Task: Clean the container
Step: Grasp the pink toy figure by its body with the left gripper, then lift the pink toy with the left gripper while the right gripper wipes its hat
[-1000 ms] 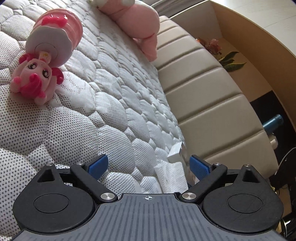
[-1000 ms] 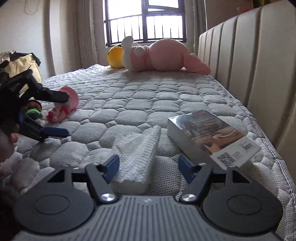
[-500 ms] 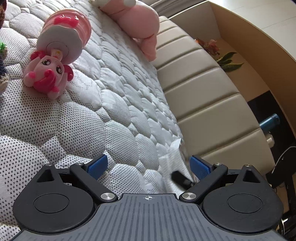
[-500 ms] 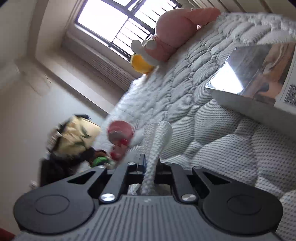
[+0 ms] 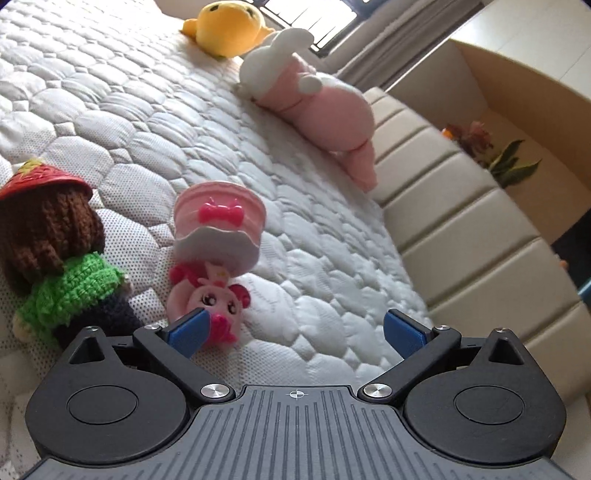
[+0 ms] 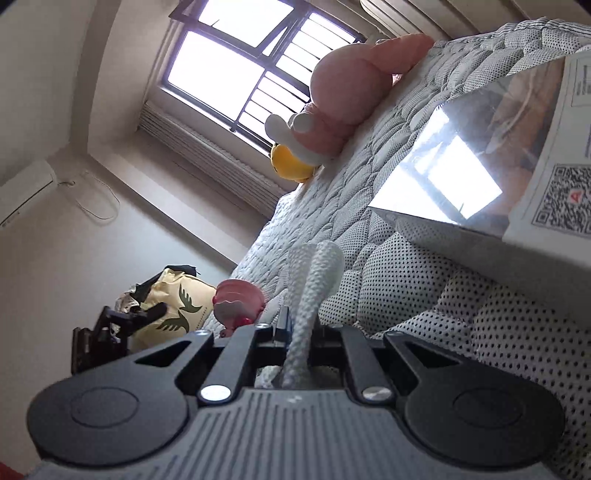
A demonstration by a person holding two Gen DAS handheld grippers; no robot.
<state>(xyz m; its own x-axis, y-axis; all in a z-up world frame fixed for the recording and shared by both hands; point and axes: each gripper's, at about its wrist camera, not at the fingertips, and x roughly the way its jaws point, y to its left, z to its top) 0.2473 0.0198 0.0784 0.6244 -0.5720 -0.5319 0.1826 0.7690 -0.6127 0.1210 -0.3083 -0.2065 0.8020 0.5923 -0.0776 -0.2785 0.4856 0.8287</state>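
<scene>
Knit doll (image 5: 55, 258) blocks left — right clear.

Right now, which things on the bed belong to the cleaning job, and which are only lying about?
For the job: pink toy container; white cloth, clamped in the right gripper; left gripper, open.

Lying about: crochet doll; pink plush; yellow plush; glossy box.

Our left gripper (image 5: 293, 330) sits low in its frame, blue fingers (image 5: 186, 330) spread wide. Our right gripper (image 6: 297, 328), rolled sideways, has its jaws pressed together at the frame's lower centre.
</scene>
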